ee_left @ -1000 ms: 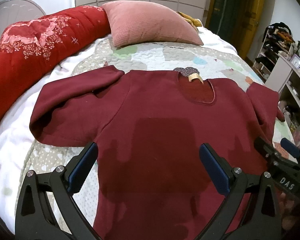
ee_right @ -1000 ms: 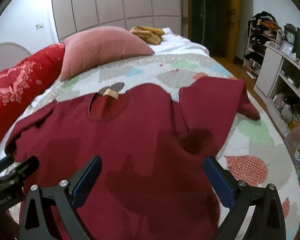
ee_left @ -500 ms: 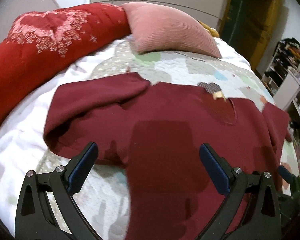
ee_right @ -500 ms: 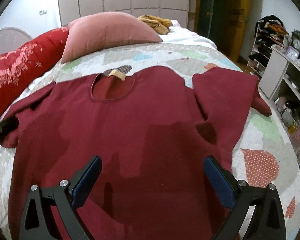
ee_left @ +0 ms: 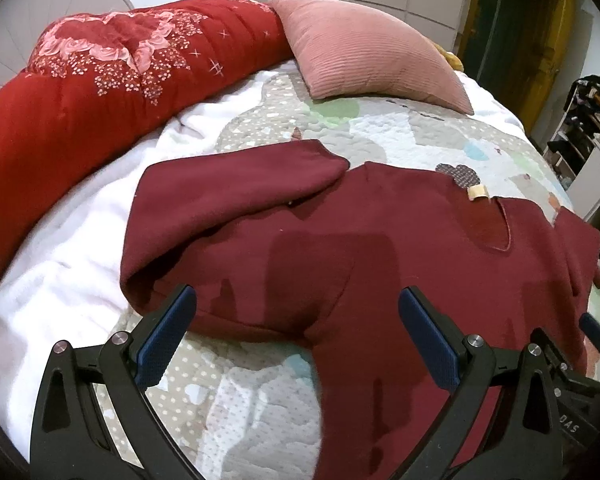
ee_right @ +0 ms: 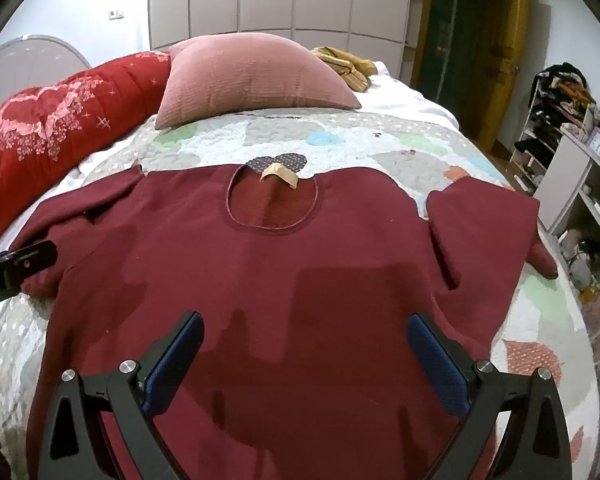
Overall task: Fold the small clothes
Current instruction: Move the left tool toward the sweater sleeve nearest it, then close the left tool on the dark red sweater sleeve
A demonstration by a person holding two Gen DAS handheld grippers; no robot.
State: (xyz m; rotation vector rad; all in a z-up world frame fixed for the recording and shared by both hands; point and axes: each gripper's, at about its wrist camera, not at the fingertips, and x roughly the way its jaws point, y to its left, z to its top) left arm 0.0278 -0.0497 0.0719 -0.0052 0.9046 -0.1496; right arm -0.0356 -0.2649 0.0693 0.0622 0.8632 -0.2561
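Observation:
A dark red long-sleeved top [ee_right: 284,264] lies flat on the quilted bed, neck opening [ee_right: 272,204] away from me. Its left sleeve [ee_left: 228,200] lies folded back on itself at the left; its right sleeve [ee_right: 484,232] is folded in at the right. My left gripper [ee_left: 296,332] is open and empty above the top's left armpit and lower sleeve. My right gripper [ee_right: 304,348] is open and empty above the middle of the chest. The left gripper's tip [ee_right: 24,260] shows at the left edge of the right wrist view.
A pink pillow [ee_right: 252,76] and a long red floral bolster [ee_left: 112,80] lie at the head of the bed. A folded yellow cloth [ee_right: 344,64] sits behind the pillow. Shelves [ee_right: 572,160] with clutter stand to the right of the bed.
My left gripper has swung left, from over the chest to over the left sleeve and armpit. My right gripper has moved left and forward to sit over the chest. Both stayed open.

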